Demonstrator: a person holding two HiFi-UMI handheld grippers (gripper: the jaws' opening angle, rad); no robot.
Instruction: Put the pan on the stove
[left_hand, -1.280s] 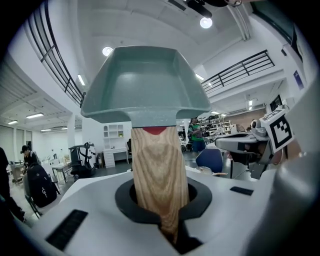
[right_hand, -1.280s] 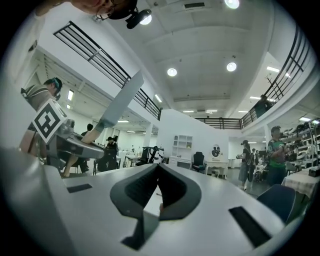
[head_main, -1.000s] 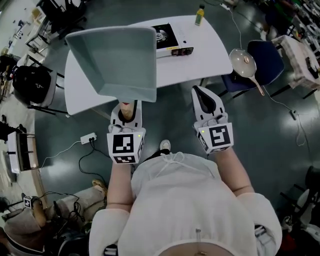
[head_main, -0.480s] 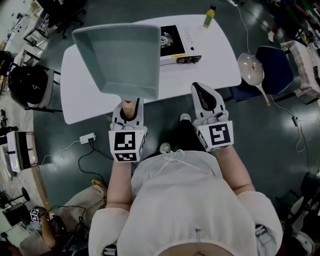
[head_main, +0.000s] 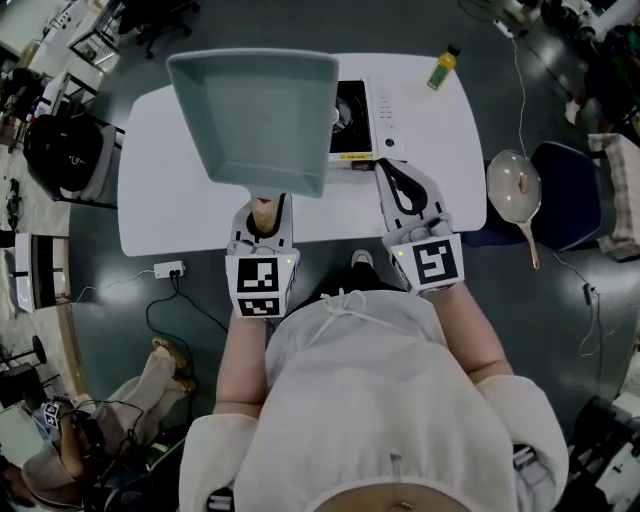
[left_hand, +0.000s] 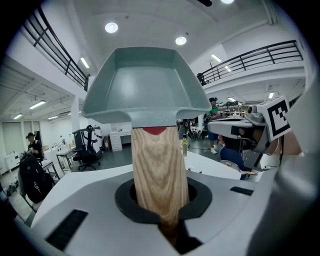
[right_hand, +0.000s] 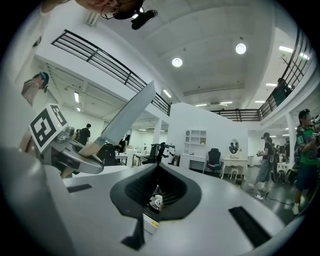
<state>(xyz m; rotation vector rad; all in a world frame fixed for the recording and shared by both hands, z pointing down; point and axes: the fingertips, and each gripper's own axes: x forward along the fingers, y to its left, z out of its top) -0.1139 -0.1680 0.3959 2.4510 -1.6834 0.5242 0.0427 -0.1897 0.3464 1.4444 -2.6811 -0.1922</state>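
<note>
A square grey-green pan (head_main: 255, 115) with a wooden handle (head_main: 263, 212) hangs above the white table (head_main: 150, 200). My left gripper (head_main: 262, 225) is shut on that handle. In the head view the pan's right edge overlaps the left side of the portable stove (head_main: 360, 120) on the table. My right gripper (head_main: 385, 168) is shut on nothing, just in front of the stove's near edge. In the left gripper view the handle (left_hand: 157, 165) sits clamped in the left gripper (left_hand: 162, 197), with the pan (left_hand: 145, 85) tilted up. The right gripper view shows the right gripper (right_hand: 159, 167) and the pan (right_hand: 127, 117) edge-on at left.
A yellow-green bottle (head_main: 443, 68) stands at the table's far right corner. A lidded pan (head_main: 513, 188) lies on a blue chair (head_main: 570, 195) to the right. A black bag (head_main: 65, 155) stands left of the table. A power strip (head_main: 168, 268) and cables lie on the floor.
Both grippers and the pan have moved forward to the table. The pan, earlier short of the table's near edge, now hangs over the tabletop beside the stove.
</note>
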